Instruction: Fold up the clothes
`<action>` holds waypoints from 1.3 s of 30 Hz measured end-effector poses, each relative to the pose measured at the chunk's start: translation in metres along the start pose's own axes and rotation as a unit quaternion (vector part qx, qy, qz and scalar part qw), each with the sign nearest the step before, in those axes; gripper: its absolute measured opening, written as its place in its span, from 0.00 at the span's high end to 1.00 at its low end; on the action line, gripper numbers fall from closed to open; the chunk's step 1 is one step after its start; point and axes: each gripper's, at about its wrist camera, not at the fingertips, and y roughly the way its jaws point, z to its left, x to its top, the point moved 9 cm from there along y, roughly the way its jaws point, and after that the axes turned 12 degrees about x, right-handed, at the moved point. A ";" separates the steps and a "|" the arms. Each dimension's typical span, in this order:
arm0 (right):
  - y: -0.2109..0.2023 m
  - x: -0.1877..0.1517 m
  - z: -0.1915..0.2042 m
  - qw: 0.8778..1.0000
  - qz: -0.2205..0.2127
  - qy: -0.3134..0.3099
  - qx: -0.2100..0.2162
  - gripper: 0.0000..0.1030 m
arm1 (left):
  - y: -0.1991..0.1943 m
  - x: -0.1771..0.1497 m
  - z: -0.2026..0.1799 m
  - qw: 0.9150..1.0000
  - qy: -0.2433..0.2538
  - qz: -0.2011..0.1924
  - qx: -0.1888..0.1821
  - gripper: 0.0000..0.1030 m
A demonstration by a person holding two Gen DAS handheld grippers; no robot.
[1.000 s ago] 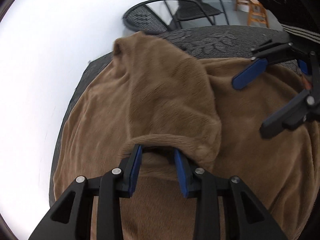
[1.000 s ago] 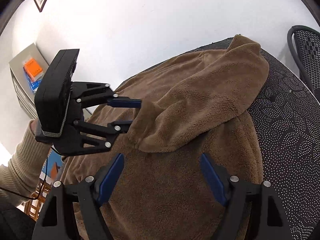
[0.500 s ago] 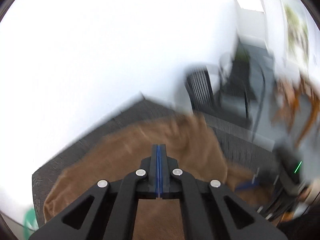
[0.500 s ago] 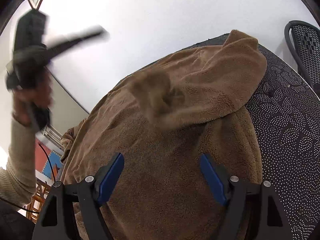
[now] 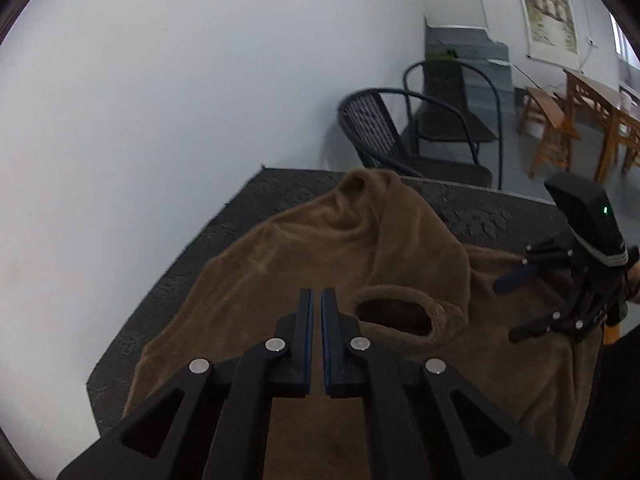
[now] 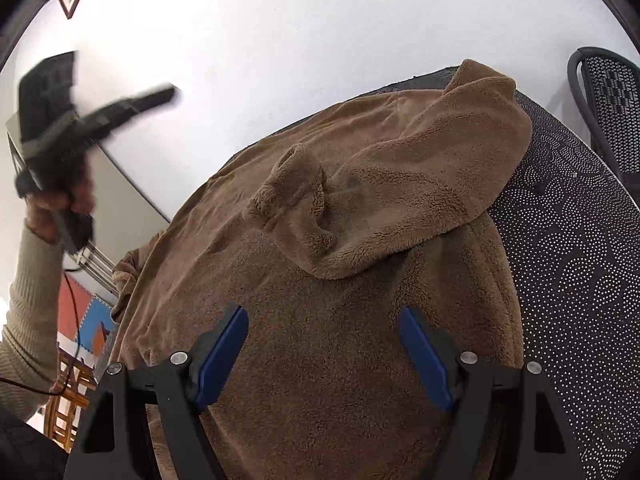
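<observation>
White plaster wall stood behind the dark, dot-patterned bench [image 6: 568,264], and on that bench we had the brown fleece pullover [image 6: 340,340] spread flat, its far corner nearly at the wall. One brown fleece sleeve [image 6: 400,192] lay folded across the pullover's chest, cuff mouth [image 5: 394,316] gaping toward us, which we judged was the first fold of the job laid down.

Our left hand-held gripper [image 5: 316,336] hung above the near part of the pullover, its jaws nearly together after reopening by a sliver, and nothing was between the blue pads [image 5: 307,340]; we took that as the sleeve let go. Our right hand-held gripper [image 6: 324,356] hovered over the pullover's lower body with jaws wide and empty, probably placed to pin or smooth the cloth. Two black wicker chairs [image 5: 416,136] stood beyond the pullover's far edge. The other sleeve, past the pullover's left side, looked still unfolded to us.
</observation>
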 end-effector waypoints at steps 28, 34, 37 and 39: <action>-0.007 0.000 -0.003 1.000 -0.011 0.019 0.022 0.21 | 0.067 0.011 -0.063 0.995 0.059 0.062 -0.054 0.94; -0.006 0.000 -0.004 1.000 -0.009 0.020 0.018 0.21 | -0.025 0.050 0.038 0.985 -0.157 -0.071 -0.002 0.94; -0.005 0.000 -0.005 1.000 -0.009 0.020 0.013 0.21 | -0.087 0.046 0.100 0.952 -0.269 -0.140 0.030 0.94; -0.006 0.000 -0.005 1.000 -0.008 0.020 0.010 0.21 | -0.118 0.025 0.134 0.931 -0.322 -0.165 0.056 0.94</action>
